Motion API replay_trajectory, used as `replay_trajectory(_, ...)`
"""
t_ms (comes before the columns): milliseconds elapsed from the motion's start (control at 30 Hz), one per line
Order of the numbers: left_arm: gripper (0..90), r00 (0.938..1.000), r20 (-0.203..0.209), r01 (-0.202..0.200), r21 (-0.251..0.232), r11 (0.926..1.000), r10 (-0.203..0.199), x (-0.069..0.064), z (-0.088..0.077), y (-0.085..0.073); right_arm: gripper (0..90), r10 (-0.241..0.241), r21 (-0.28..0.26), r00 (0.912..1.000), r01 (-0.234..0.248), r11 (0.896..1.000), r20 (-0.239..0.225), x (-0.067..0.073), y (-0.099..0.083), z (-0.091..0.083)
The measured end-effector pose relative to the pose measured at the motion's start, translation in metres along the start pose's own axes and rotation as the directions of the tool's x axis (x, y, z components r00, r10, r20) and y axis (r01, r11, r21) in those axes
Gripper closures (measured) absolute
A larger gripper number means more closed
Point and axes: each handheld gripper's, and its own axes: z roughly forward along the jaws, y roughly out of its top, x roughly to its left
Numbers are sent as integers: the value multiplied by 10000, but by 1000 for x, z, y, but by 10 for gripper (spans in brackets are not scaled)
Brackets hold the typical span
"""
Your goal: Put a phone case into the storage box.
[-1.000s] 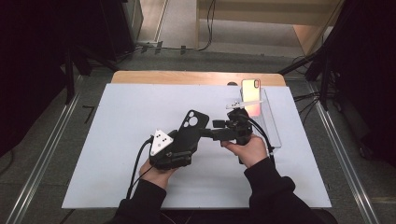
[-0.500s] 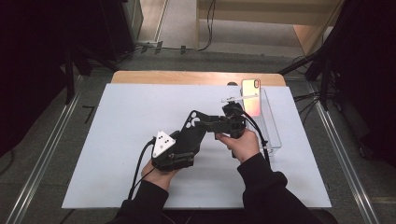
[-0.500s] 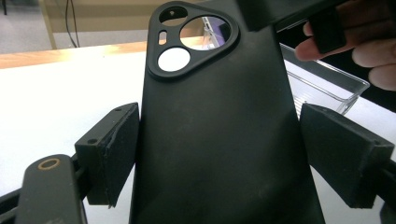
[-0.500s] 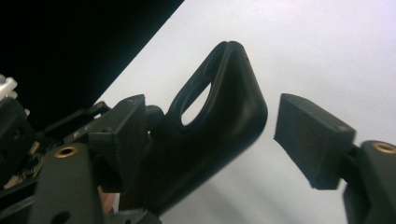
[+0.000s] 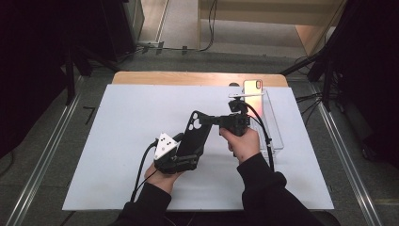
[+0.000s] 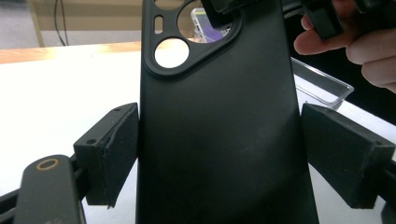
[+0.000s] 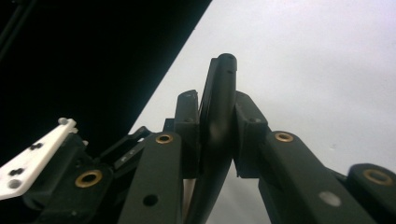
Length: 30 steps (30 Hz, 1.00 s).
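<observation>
Two grippers share one black phone case above the white table. Seen from the high view, the case slants up and away from the person, its camera cut-out at the far, upper end and its lower end down by the left hand.

In the left gripper view the left gripper has its jaws standing wide, one pad against each long edge of the case, so it is clamped across the case's width near the lower end. The plain back of the case faces this camera, with the round holes of the cut-out near the top of the picture.

The right gripper comes in from the right in the high view and meets the case at its top corner, beside the cut-out. Its jaws have just been closing, and in the right gripper view they are pinched tight on the thin edge of the case, which stands between the two pads with its rounded end poking out beyond them. The right hand wraps the gripper's body.

Behind the right gripper a clear tray lies along the right side of the table, and a phone stands propped at the tray's far end, well apart from the case
</observation>
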Motion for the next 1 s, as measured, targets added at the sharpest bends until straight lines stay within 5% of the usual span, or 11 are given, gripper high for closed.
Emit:
replay_trajectory(533,148,9990,449,28,451,9990,-49,2,-5,12,769,-81,-38,9991,80,10000,-424,9,3,-9)
replay_trajectory(733,150,9973,650,292,888,9956,-350,6,-10,22,769,-595,-215,9982,597,9980,94,11,3,-16)
replay_trajectory(1000,154,9896,1104,686,1979,9778,-918,15,-9,29,768,-1337,-142,9879,1353,9907,792,16,1,-19)
